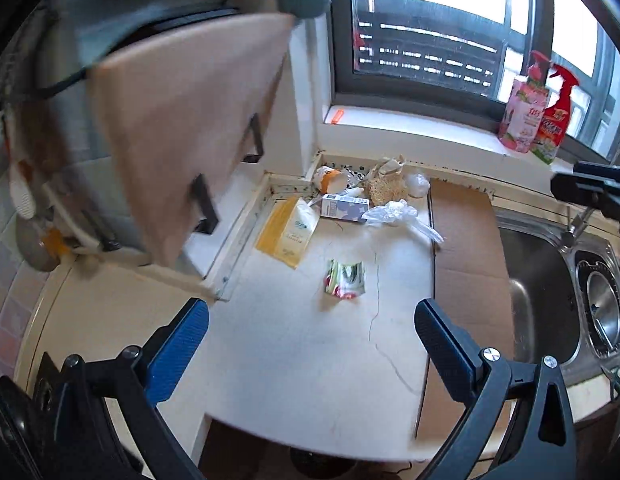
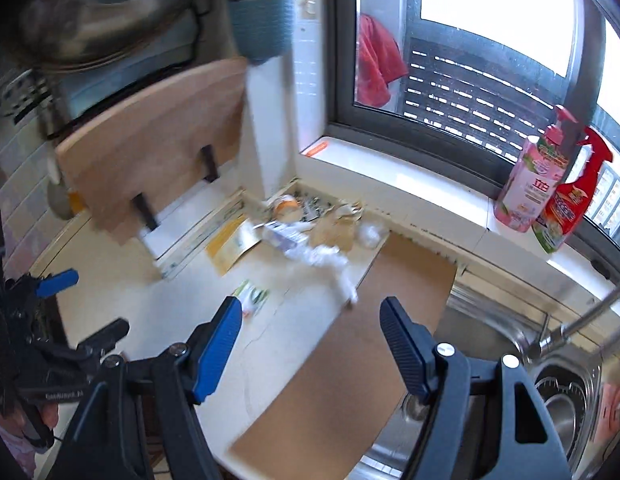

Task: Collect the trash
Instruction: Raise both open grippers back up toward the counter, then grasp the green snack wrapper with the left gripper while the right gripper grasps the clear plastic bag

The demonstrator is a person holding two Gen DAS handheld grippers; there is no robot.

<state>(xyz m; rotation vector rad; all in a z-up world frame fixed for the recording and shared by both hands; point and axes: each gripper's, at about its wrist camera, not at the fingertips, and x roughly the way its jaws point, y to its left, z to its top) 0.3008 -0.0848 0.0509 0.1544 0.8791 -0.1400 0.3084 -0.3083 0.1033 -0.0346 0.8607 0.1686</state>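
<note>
The pale counter point(image 1: 310, 360) filled the middle of both views, with a steel sink point(image 1: 550, 280) at 3 o'clock and a brown cardboard sheet point(image 1: 466, 248) lying flat between the two. A wooden cutting board point(image 1: 181, 132) leaned on its stand at 10 o'clock. On the window sill stood a pink bottle point(image 1: 524, 116) and, just beside it, a red spray bottle point(image 1: 556, 120).

The trash pile point(image 1: 362, 196) lay in the counter's far corner at 12 o'clock: a yellow packet point(image 1: 287, 232), a small carton point(image 1: 344, 206), a crumpled clear bag point(image 1: 394, 212) and paper scraps. A shiny wrapper point(image 1: 345, 280) lay alone nearer in, well apart from the pile.

The left gripper point(image 1: 312, 320) hung above the counter, jaws spread and empty, the wrapper just beyond them at 12 o'clock. The right gripper point(image 2: 310, 322) was likewise released and empty, the wrapper near its left jaw at 11 o'clock.
</note>
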